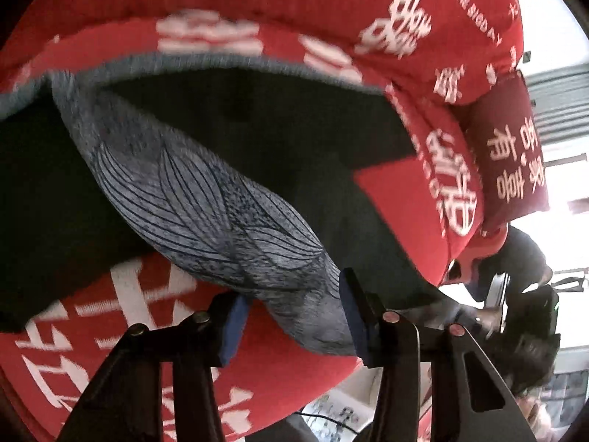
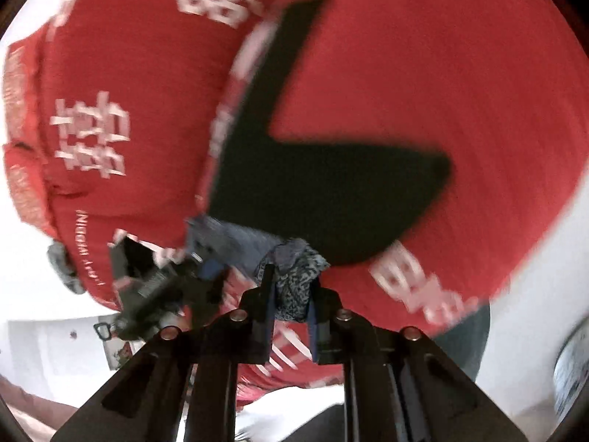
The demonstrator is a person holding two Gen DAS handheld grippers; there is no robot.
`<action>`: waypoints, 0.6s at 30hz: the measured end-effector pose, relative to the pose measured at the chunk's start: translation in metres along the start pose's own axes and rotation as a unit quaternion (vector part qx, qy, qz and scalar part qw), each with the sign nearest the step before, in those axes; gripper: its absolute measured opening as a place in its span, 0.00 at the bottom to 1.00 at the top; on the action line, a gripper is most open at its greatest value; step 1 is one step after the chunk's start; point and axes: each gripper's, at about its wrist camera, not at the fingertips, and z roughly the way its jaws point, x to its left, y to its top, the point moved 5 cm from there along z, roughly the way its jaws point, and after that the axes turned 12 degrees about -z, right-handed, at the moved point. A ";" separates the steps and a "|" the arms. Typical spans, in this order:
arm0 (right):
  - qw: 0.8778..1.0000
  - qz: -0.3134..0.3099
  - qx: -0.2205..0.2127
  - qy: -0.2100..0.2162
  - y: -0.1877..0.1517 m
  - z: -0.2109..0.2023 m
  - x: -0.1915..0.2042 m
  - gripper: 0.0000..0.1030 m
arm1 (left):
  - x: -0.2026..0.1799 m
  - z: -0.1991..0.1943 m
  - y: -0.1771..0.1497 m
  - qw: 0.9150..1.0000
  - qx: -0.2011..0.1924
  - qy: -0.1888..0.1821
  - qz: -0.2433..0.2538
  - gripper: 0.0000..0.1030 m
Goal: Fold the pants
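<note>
Left wrist view: the left gripper (image 1: 294, 316) stands fairly wide apart, its blue-padded fingers (image 1: 232, 328) flanking a bunched fold of the pants (image 1: 206, 199), a grey-blue fabric printed with dark leaf-vein lines. The fabric fills the gap between the pads, but whether both pads press on it cannot be told. The printed fold runs diagonally up and to the left across a black cloth (image 1: 257, 129), which lies on a red bedspread (image 1: 147, 331) bearing white Chinese characters. A dark red pillow (image 1: 511, 147) with white characters rests at the right edge, beside a bright window.

Right wrist view: the right gripper (image 2: 292, 305) is narrowed onto a crumpled bunch of the pants (image 2: 294, 280), held between its two pads just above the bedspread (image 2: 441, 73). The black cloth (image 2: 313, 191) appears here as a broad L-shaped patch directly behind the bunch. To the left, the left gripper (image 2: 206, 276) is seen from outside, motion-blurred, meeting the same grey-blue fabric. A person's forearm shows at lower left. The pillow and window appear only in the left wrist view.
</note>
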 end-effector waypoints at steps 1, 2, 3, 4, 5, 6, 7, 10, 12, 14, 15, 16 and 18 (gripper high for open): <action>1.000 -0.014 -0.004 0.003 0.021 -0.002 0.006 0.15 | -0.004 -0.002 0.008 1.000 -0.008 0.002 0.001 0.48; 1.000 -0.025 -0.006 0.005 0.042 -0.002 0.012 0.15 | -0.010 -0.004 0.018 1.000 -0.019 0.005 0.000 0.48; 0.999 -0.037 -0.008 0.006 0.069 -0.001 0.015 0.15 | -0.015 -0.005 0.031 1.000 -0.030 0.007 -0.003 0.48; 0.999 -0.046 -0.008 0.005 0.091 -0.002 0.019 0.15 | -0.018 -0.006 0.042 0.999 -0.038 0.009 -0.008 0.48; 0.999 -0.052 -0.009 0.005 0.109 0.005 0.020 0.15 | -0.022 -0.006 0.054 0.999 -0.049 0.013 -0.014 0.48; 0.998 -0.060 -0.007 0.005 0.136 0.009 0.022 0.15 | -0.025 -0.007 0.068 0.998 -0.062 0.018 -0.020 0.48; 0.998 -0.068 -0.004 0.004 0.158 0.016 0.022 0.15 | -0.027 -0.007 0.078 0.997 -0.074 0.024 -0.024 0.48; 0.996 -0.089 0.018 -0.012 0.206 0.048 0.030 0.15 | -0.027 -0.008 0.109 0.994 -0.095 0.054 -0.030 0.62; 0.994 -0.098 0.045 -0.026 0.233 0.071 0.027 0.16 | -0.026 -0.011 0.124 0.990 -0.114 0.073 -0.034 0.66; 0.990 -0.108 0.063 -0.060 0.248 0.086 0.021 0.20 | -0.024 -0.016 0.135 0.987 -0.129 0.092 -0.030 0.66; 0.987 -0.115 0.072 -0.080 0.253 0.095 0.018 0.26 | -0.021 -0.021 0.139 0.985 -0.137 0.104 -0.029 0.66; 0.984 -0.126 0.078 -0.094 0.257 0.102 0.017 0.48 | -0.018 -0.025 0.143 0.983 -0.143 0.114 -0.031 0.66; 0.980 -0.150 0.068 -0.108 0.264 0.104 0.021 0.80 | -0.011 -0.032 0.146 0.980 -0.149 0.123 -0.038 0.66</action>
